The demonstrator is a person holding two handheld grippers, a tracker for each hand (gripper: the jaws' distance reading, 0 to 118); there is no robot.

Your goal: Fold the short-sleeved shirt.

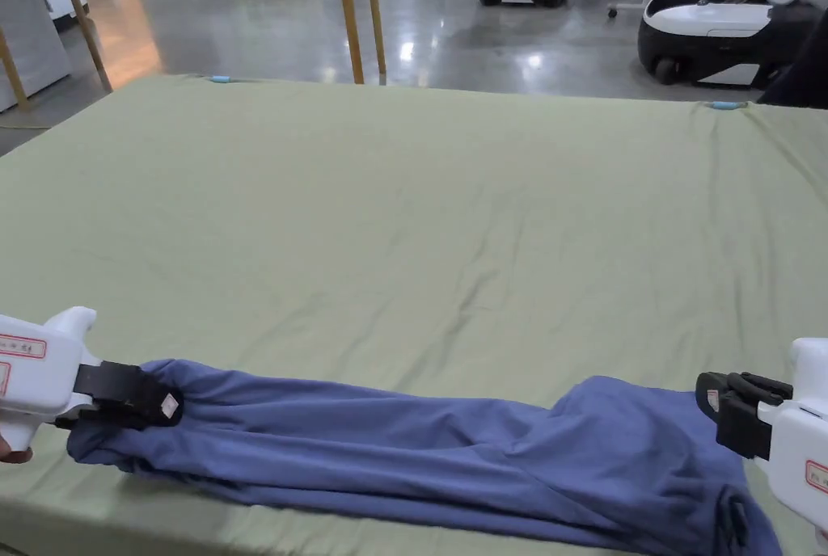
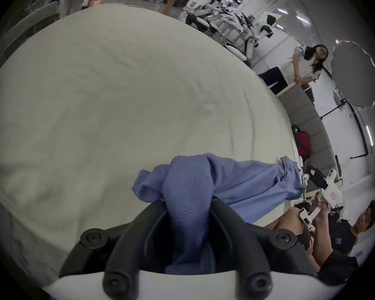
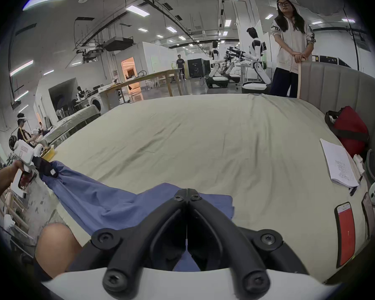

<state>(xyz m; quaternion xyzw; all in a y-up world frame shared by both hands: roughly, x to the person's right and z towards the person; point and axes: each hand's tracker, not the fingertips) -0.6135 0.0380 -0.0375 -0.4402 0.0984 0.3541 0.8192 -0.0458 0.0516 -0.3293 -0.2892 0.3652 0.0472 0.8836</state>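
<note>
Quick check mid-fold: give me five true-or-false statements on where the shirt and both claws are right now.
1. The left claw is shut on the blue shirt. True.
2. The right claw is wide open. False: its jaws are closed together, over the shirt.
3. The shirt lies in a stretched, bunched band along the bed's near edge. True.
4. The shirt is neatly folded. False: it is bunched.
5. A notebook lies on the bed. True.
</note>
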